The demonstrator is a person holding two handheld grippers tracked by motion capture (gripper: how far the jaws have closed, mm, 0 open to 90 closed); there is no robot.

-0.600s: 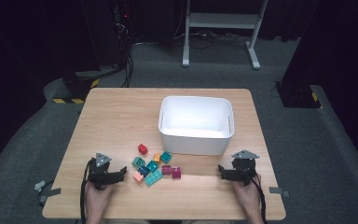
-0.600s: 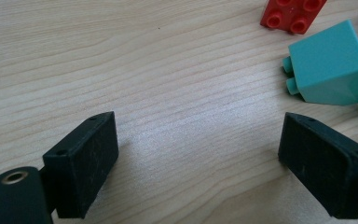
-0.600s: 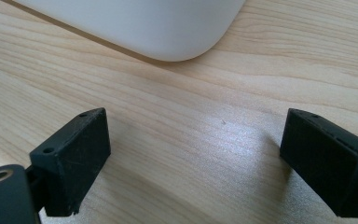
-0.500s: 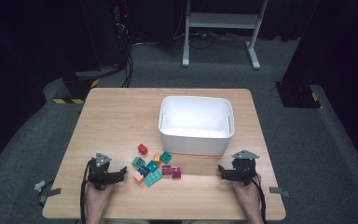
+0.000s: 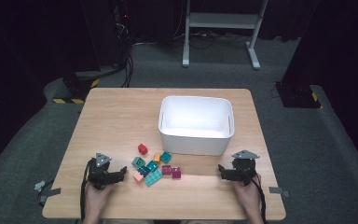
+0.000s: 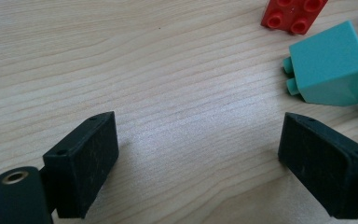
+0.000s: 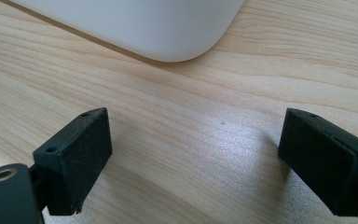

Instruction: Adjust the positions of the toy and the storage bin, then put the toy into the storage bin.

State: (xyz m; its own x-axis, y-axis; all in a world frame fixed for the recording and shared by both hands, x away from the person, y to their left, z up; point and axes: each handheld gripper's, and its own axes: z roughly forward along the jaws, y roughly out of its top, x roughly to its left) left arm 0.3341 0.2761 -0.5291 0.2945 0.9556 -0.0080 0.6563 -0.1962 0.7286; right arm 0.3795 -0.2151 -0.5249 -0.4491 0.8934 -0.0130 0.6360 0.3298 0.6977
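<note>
Both grippers are sitting low near the front edge of the wooden table [image 5: 116, 112], each held in a hand. The left gripper [image 5: 119, 175] is resting with its jaws spread wide and nothing between them — bare wood is showing in the gap in the left gripper view. Just ahead of it, the cluster of toy bricks [image 5: 156, 165] is lying mid-table, with a teal brick [image 6: 331, 70] just beyond its far jaw and a red brick [image 6: 293, 13] past that, neither touching the jaws. The right gripper [image 5: 223, 171] is waiting with jaws likewise wide apart and holding nothing, pointing toward the bricks, well apart from them. The white bin [image 5: 196, 142] is standing behind the bricks, its rounded corner [image 7: 177, 46] near the right jaws. Open tabletop is lying left of the bin — plenty of room there.
</note>
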